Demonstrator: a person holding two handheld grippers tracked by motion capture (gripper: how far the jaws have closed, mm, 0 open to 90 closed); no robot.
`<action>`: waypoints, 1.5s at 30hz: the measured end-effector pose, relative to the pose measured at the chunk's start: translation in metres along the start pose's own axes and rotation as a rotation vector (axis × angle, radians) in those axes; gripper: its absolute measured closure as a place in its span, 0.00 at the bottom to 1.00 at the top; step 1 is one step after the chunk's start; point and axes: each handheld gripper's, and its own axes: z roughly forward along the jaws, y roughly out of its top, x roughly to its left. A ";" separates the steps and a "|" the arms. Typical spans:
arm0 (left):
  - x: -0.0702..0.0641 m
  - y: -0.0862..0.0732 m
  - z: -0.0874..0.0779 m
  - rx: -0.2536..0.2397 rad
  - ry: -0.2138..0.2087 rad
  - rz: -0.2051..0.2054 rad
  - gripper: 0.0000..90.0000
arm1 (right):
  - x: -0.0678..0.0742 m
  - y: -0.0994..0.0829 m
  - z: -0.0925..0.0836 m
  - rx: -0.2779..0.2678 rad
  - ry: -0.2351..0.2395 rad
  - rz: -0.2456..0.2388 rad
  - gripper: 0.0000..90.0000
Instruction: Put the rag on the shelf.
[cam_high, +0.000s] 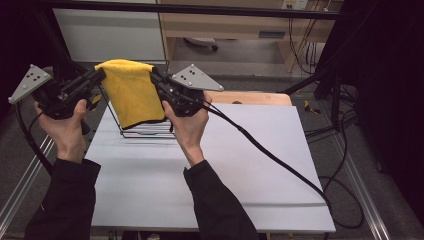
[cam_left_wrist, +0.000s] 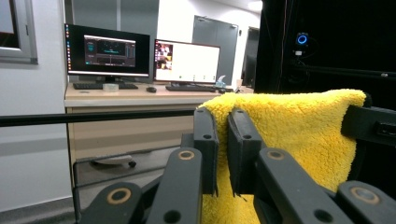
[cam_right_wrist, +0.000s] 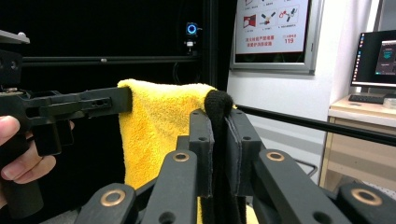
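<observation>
Above the table's (cam_high: 210, 165) far left corner, we clamp a yellow cloth (cam_high: 131, 92) (over the wire rack (cam_high: 146, 131)) in both left gripper (cam_high: 101, 75) and right gripper (cam_high: 154, 76).

Near half of the table (cam_high: 210, 170) is open, free passage for either hand. At the far left, the wire rack (cam_high: 145, 131) sits under the hanging yellow towel (cam_high: 131, 92); the right tongs' cable (cam_high: 270, 155) cuts diagonally across the right side.

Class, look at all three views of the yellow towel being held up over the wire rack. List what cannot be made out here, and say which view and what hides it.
- Wire rack, high view: the yellow towel hides its upper part, so its shape is unclear.
- Towel's lower edge, left tool view: cut off by the frame's bottom and the left tool.
- Towel corner in the right tool, right tool view: in shadow, looks black.
- Poster, right tool view: print too small to read.
</observation>
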 end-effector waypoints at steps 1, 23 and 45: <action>0.001 0.002 0.000 -0.003 0.001 0.000 0.92 | 0.000 0.002 0.001 -0.004 -0.001 0.001 0.91; 0.021 0.033 0.008 -0.053 0.022 0.002 0.93 | 0.000 0.034 0.033 -0.031 -0.008 -0.033 0.91; 0.036 0.076 0.017 -0.118 0.047 0.011 0.92 | 0.002 0.074 0.059 -0.082 -0.015 -0.072 0.91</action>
